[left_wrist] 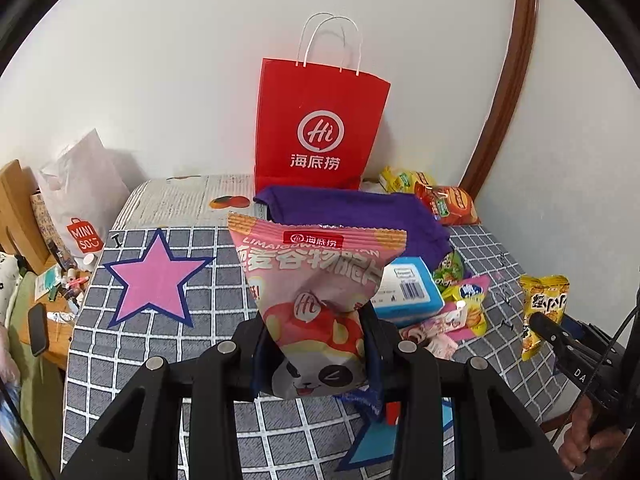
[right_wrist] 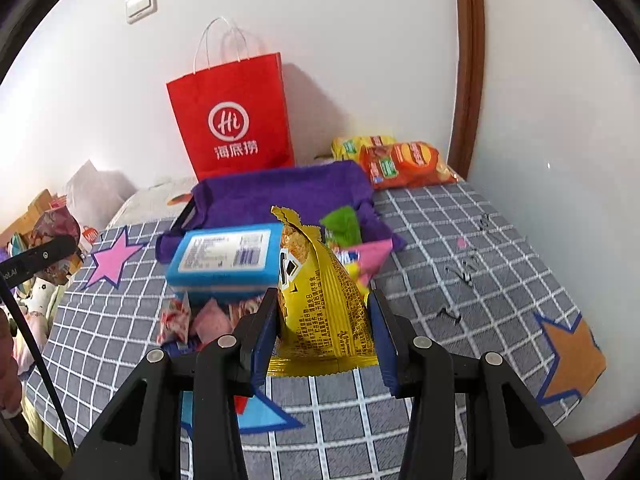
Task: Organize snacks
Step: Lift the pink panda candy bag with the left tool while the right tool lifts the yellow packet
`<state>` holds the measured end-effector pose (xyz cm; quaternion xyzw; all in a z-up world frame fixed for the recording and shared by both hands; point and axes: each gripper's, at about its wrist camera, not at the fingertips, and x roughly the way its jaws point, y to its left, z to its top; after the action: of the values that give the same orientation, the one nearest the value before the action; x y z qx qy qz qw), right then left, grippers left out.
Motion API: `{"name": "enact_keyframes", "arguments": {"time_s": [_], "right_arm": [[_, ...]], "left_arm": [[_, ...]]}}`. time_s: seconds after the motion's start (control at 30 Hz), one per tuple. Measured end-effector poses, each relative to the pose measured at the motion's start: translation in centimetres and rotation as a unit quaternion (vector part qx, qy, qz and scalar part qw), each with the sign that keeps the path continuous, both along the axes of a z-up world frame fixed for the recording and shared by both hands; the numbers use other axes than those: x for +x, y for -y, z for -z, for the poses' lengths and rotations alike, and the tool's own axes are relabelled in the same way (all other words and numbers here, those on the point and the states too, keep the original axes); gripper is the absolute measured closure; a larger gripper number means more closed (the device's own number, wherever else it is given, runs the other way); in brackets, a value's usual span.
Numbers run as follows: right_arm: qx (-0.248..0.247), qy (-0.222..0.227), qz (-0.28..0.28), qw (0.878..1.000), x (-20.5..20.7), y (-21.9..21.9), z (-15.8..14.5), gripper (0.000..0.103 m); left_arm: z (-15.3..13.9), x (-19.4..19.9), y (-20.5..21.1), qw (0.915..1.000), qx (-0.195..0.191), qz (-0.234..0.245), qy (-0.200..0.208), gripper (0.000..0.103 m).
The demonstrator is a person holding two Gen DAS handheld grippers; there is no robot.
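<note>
While we look along the left gripper [left_wrist: 316, 344], its two blue-padded jaws pinch the lower half of a pink panda snack bag [left_wrist: 316, 292], which stands upright between them above the checked tablecloth [left_wrist: 132, 360]. Our right gripper [right_wrist: 322, 328] is likewise closed on a yellow snack packet [right_wrist: 320, 300], upright, its crimped bottom edge showing below the pads.

Just beyond both grippers we see a blue box [right_wrist: 226, 258] with a white barcode label, lying on a loose heap of small pink wrapped sweets [right_wrist: 192, 320]. A green packet [right_wrist: 342, 226] and a pink-and-yellow one [right_wrist: 366, 260] lie to the right of the box, partly hidden behind the yellow packet.

Farther back a purple cloth tray [right_wrist: 280, 192] sits on the tablecloth, the blue box overlapping its near edge. Beyond its right corner rest an orange chip bag [right_wrist: 408, 164] and a yellow bag [right_wrist: 356, 146] behind it, touching. A red paper bag [right_wrist: 232, 120] with white handles stands upright against the white wall [right_wrist: 360, 40], just behind the tray.
</note>
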<state>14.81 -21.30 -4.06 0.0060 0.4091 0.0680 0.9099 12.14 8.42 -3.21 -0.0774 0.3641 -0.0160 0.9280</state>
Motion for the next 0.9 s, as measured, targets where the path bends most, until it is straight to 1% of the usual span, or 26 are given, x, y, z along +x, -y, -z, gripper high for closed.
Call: {"name": "enact_keyframes", "arguments": {"time_s": [0.13,0.23,0.43,0.53,0.73,0.9], "right_arm": [[0.000,0.013,-0.007,1.000,0.9,-0.3,-1.1,0.059],[0.001,0.016,-0.013,1.000,1.3,-0.5,-1.5,0.059],[0.001,0.017,-0.018,1.000,2.6,-0.8,-2.1,0.059],[-0.006,0.016,-0.021,1.000,3.5,-1.2,-2.4,0.059],[-0.009,0.032,-0.031,0.999,5.7,-2.2,-3.1,0.059],[0.001,0.040,-0.048,0.998,8.1,-3.2,-4.0,0.059]], "left_arm": [[-0.5,0.7,-0.2,1.0000,-0.008,0.001,-0.003,0.067],[-0.9,1.1,0.0,1.0000,-0.004,0.001,0.000,0.067],[-1.6,2.0,0.2,1.0000,-0.008,0.005,0.002,0.067],[-1.6,2.7,0.4,0.9999,-0.013,0.007,-0.001,0.067],[-1.3,4.6,0.8,0.9996,-0.023,0.017,-0.007,0.067],[-1.3,6.4,1.1,0.9996,-0.017,0.021,-0.009,0.067]]}}
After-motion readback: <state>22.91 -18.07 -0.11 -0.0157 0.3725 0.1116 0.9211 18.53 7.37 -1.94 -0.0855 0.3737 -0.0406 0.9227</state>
